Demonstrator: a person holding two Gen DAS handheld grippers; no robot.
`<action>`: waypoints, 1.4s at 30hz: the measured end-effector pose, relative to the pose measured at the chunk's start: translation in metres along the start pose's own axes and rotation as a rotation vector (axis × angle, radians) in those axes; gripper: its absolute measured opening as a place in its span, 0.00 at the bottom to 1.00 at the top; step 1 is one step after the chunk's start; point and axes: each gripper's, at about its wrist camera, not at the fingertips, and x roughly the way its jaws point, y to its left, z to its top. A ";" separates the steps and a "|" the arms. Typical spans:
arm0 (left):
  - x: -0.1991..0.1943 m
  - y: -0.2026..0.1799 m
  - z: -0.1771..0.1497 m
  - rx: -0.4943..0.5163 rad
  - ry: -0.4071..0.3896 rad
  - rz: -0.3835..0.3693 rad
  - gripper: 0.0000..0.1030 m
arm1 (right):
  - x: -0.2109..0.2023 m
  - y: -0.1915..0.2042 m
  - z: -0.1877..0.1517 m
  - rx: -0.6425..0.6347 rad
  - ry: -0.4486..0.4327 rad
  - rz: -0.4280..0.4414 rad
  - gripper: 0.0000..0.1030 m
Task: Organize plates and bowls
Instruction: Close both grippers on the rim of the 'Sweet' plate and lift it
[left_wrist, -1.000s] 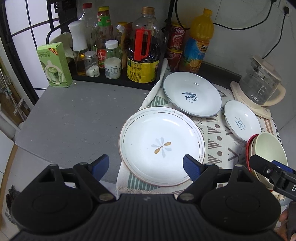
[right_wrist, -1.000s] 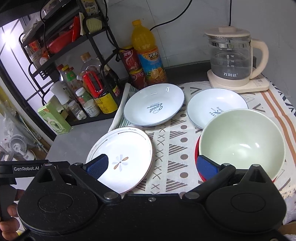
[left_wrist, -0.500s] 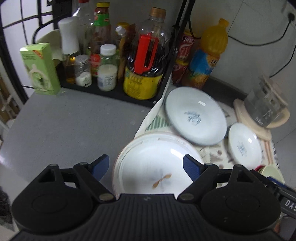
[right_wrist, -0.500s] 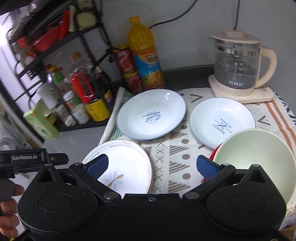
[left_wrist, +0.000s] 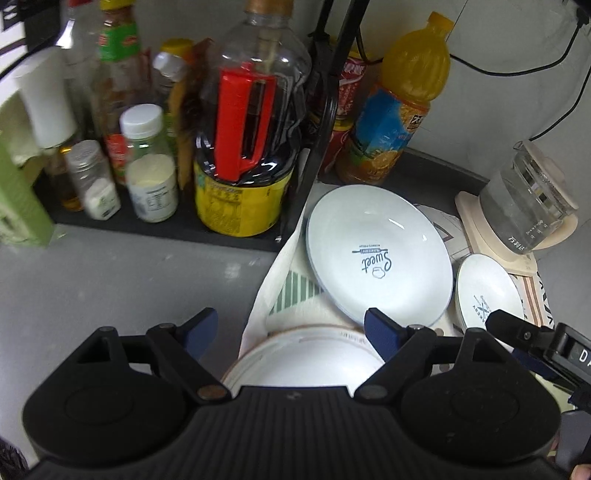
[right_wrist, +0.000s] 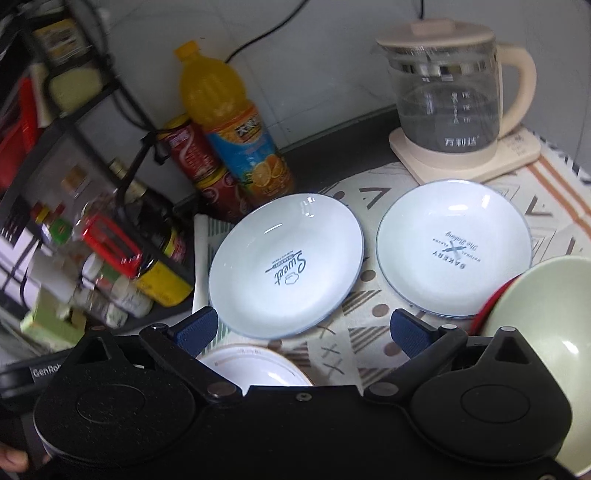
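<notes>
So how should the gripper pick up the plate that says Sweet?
Probably by the Sweet plate's raised rim on the near edge, coming from the front with one finger above and one below. It lies flat, too wide to span, and the bottles crowd its far side.

"Sweet" plate (right_wrist: 286, 264) flat on cloth | "Bakery" plate (right_wrist: 454, 247) beside | green bowl (right_wrist: 546, 332) right

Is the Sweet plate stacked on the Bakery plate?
No: in the right wrist view the Sweet plate and the Bakery plate lie side by side on the cloth, apart.
</notes>
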 end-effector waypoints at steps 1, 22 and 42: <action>0.006 0.001 0.004 -0.001 0.008 -0.007 0.82 | 0.005 0.000 0.001 0.015 0.002 -0.006 0.95; 0.111 0.004 0.027 -0.124 0.117 -0.061 0.60 | 0.092 -0.028 0.008 0.284 0.154 -0.131 0.58; 0.110 0.003 0.040 -0.221 0.095 -0.082 0.34 | 0.129 -0.040 0.008 0.348 0.200 -0.093 0.14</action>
